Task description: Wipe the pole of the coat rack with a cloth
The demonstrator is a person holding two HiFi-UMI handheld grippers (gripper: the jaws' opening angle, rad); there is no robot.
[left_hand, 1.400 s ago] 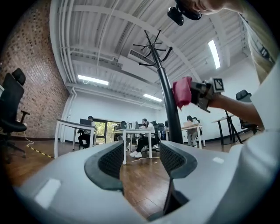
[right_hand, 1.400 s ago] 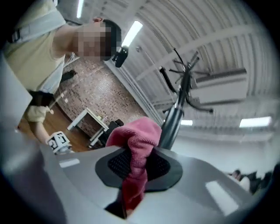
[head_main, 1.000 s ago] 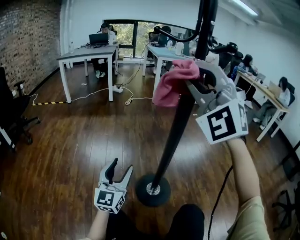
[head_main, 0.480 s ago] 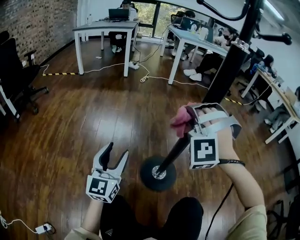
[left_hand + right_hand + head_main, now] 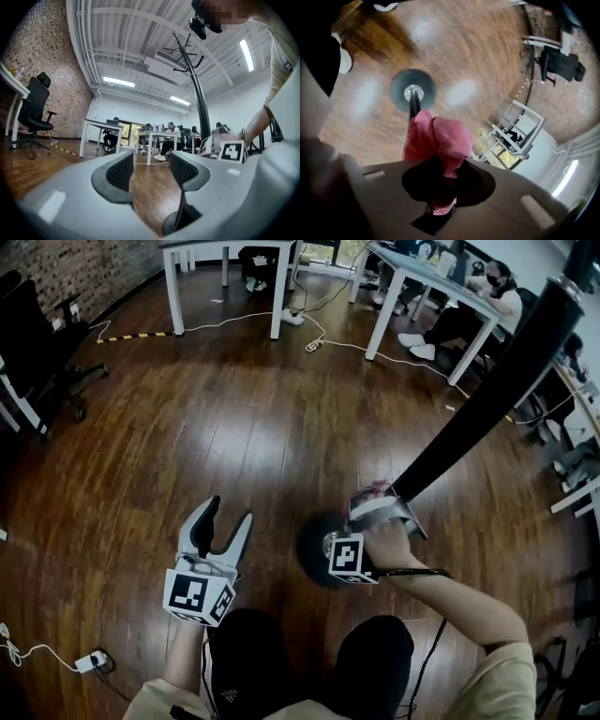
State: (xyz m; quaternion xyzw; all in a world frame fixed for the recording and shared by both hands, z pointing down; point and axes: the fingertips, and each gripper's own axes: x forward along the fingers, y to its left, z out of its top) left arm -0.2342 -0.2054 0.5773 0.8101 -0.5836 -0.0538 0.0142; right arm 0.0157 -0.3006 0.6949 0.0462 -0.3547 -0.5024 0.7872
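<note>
The right gripper (image 5: 377,505) is held low on the black pole (image 5: 483,399) of the coat rack, just above the round dark base (image 5: 312,542) that stands on the wooden floor (image 5: 234,427). Its jaws are clenched on a pink cloth (image 5: 440,138), which is bunched between them and bulges out past their tips. In the right gripper view the cloth is seen lying against the pole, whose lowest part runs on down to the base. In the head view only a small pink edge of the cloth is shown, at the top of the gripper beside the pole, and the pole is seen slanting up to the right out of the picture. The left gripper (image 5: 230,517) is held well apart from the pole, to the left of the base and near the person's knees. Its jaws are spread wide, and only the floor is seen through the gap between them. White tables (image 5: 225,254) with seated people (image 5: 473,310) are placed along the far side of the room, a black office chair (image 5: 37,352) is set by the brick wall at the left, and a white power strip (image 5: 89,662) lies on the floor at the lower left
</note>
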